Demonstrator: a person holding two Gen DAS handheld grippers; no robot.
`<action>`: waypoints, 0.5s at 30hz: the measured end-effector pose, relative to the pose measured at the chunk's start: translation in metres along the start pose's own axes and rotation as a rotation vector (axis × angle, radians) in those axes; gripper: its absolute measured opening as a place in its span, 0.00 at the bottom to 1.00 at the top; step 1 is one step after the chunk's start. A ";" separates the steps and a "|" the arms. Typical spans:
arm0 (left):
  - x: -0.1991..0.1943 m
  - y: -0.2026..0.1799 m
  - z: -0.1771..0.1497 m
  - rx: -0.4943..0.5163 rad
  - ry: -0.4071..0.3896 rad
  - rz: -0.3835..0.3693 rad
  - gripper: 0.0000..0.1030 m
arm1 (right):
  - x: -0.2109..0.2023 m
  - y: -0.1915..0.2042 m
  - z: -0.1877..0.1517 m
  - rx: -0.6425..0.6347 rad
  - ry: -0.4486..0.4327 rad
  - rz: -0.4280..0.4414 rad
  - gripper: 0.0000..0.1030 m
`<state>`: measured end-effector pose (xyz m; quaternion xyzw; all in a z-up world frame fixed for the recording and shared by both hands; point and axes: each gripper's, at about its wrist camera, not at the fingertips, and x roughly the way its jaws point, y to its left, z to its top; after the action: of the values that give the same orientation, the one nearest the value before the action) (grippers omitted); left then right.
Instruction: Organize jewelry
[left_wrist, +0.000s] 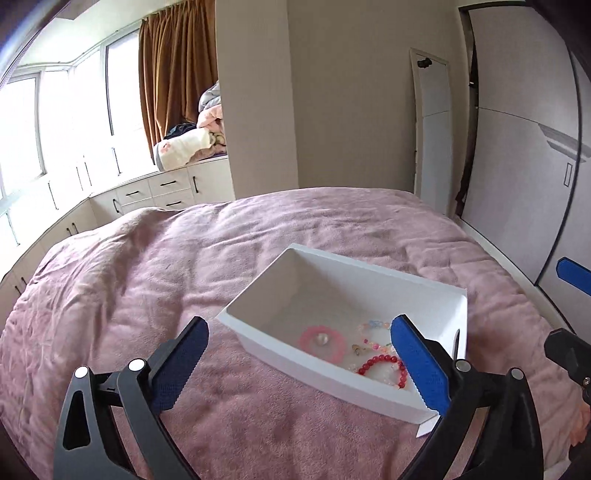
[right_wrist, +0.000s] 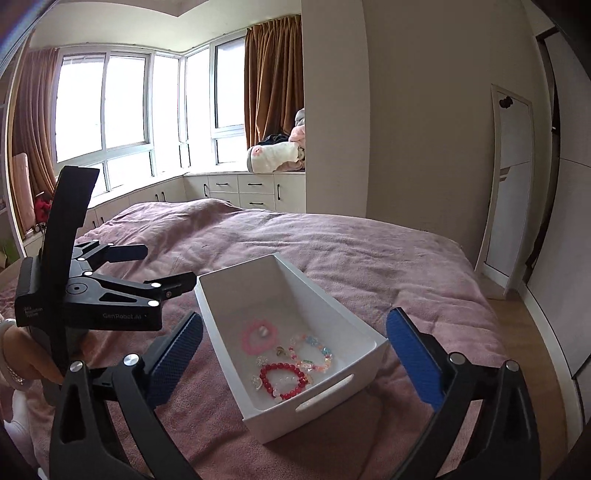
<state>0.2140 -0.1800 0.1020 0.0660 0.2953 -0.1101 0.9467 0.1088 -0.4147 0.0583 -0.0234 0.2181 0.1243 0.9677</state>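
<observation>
A white rectangular bin (left_wrist: 258, 291) (right_wrist: 236, 317) sits on the pink bedspread. Inside lie a pink ring-shaped bracelet (left_wrist: 322, 341) (right_wrist: 258, 335), a red bead bracelet (left_wrist: 384, 363) (right_wrist: 284, 380), a pastel bead bracelet (right_wrist: 312, 352) and small charms. My left gripper (left_wrist: 301, 326) is open and empty, hovering over the bin's near left side; it also shows in the right wrist view (right_wrist: 162, 264) left of the bin. My right gripper (right_wrist: 295, 325) is open and empty, its fingers straddling the bin's near end.
The pink bedspread (left_wrist: 147, 266) (right_wrist: 369, 251) covers the whole bed. Beyond it are white drawers (right_wrist: 255, 190) under windows, brown curtains, folded bedding on the sill (left_wrist: 188, 146), a leaning white panel (right_wrist: 506, 184) and a wardrobe at right.
</observation>
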 end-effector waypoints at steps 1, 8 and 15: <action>-0.005 0.006 -0.004 -0.009 0.002 -0.007 0.97 | -0.004 0.003 -0.005 -0.002 0.001 0.003 0.96; -0.027 0.034 -0.040 -0.072 0.008 -0.039 0.97 | -0.008 0.021 -0.036 -0.013 0.030 -0.003 0.96; -0.029 0.028 -0.075 0.008 0.001 -0.029 0.97 | -0.005 0.025 -0.042 -0.023 0.024 -0.028 0.96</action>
<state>0.1570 -0.1343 0.0587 0.0654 0.2962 -0.1248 0.9447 0.0805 -0.3963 0.0228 -0.0389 0.2281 0.1129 0.9663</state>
